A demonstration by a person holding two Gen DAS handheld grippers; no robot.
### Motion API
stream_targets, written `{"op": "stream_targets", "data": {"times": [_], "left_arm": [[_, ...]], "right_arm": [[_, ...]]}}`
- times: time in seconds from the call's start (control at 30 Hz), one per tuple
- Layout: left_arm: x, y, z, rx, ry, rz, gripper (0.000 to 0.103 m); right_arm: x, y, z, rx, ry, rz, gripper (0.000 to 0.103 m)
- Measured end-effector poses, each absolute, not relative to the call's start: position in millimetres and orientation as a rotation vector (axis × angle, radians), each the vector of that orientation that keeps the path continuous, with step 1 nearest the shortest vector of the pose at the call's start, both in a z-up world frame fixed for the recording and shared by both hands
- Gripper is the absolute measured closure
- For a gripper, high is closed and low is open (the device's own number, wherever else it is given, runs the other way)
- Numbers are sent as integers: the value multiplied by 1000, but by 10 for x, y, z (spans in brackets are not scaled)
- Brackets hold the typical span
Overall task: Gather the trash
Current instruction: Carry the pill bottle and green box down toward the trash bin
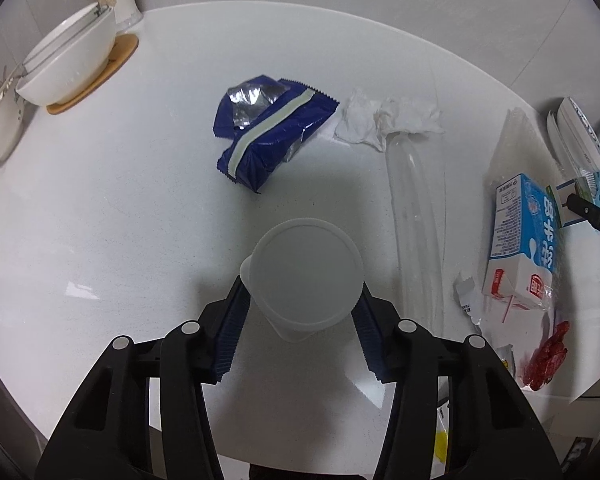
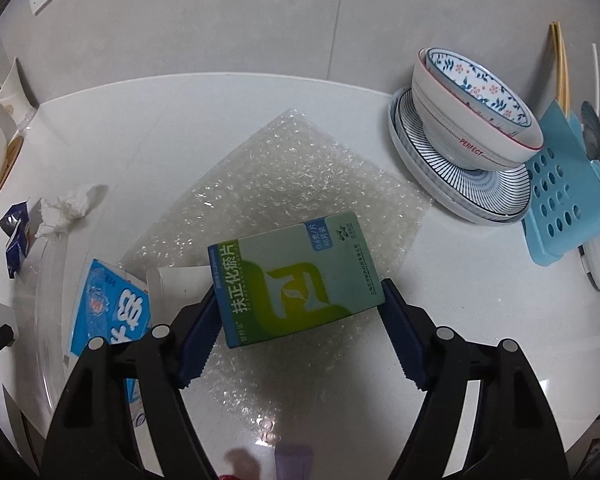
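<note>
cup (image 1: 303,276) btwn down-tilted left gripper (image 1: 300,312) jaws

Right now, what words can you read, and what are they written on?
"PERFECT": side of the white bowl.
"扶正化瘀片": green medicine box between the right tongs.
"0.4克/片": same box.
Blue milk carton: large characters cropped, small print too blurred.
Blue snack wrapper: nothing readable.
</note>
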State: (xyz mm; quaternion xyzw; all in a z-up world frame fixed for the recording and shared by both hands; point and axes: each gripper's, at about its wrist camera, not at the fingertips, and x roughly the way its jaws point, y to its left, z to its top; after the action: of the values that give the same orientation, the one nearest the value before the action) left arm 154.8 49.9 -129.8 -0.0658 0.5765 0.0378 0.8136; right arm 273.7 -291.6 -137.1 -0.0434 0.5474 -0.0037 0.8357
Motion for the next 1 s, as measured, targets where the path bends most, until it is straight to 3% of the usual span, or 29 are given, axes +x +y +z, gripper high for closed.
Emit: {"op": "stream_targets", "data": {"times": [1.0], "left_arm": [[706, 91, -623, -106, 1107, 22, 53]], "right_arm": [[1337, -2840, -419, -32, 1004, 57, 31]]}}
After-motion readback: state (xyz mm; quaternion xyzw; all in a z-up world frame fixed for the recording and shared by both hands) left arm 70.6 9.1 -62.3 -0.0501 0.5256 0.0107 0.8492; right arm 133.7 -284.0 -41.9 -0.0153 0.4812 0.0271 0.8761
